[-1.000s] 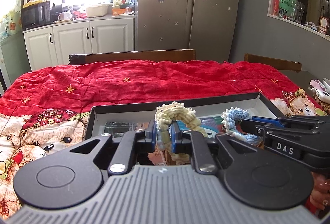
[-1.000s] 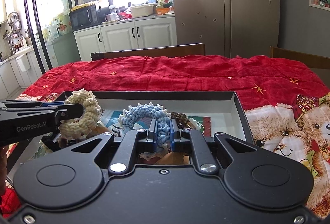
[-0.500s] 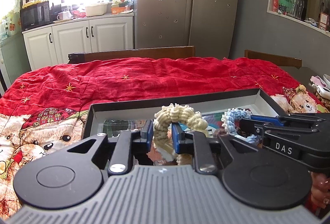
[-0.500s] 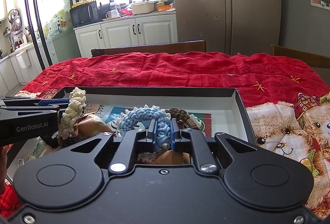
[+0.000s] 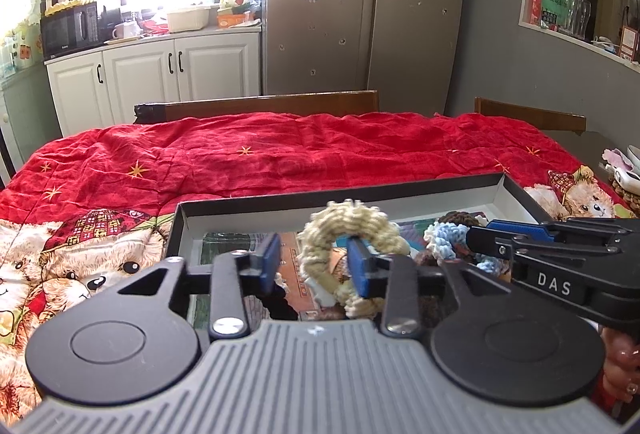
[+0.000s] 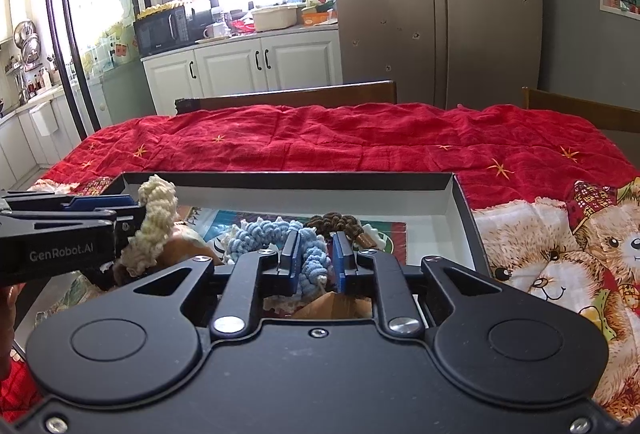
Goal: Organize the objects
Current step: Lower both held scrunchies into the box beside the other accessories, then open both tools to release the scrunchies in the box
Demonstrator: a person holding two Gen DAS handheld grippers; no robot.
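Our left tongs (image 5: 314, 266) stand spread, the cream scrunchie (image 5: 352, 234) looped on one finger, and our right tongs (image 6: 316, 260), spread around the blue scrunchie (image 6: 280, 238), hover over the box (image 6: 460, 218) at six o'clock, so we judge release underway and withdrawal next.

Background: grey two-door refrigerator (image 5: 368, 2), white cabinets (image 5: 156, 74), black microwave (image 5: 70, 30), red bear-print tablecloth (image 5: 280, 158), wooden chairs (image 5: 264, 104).
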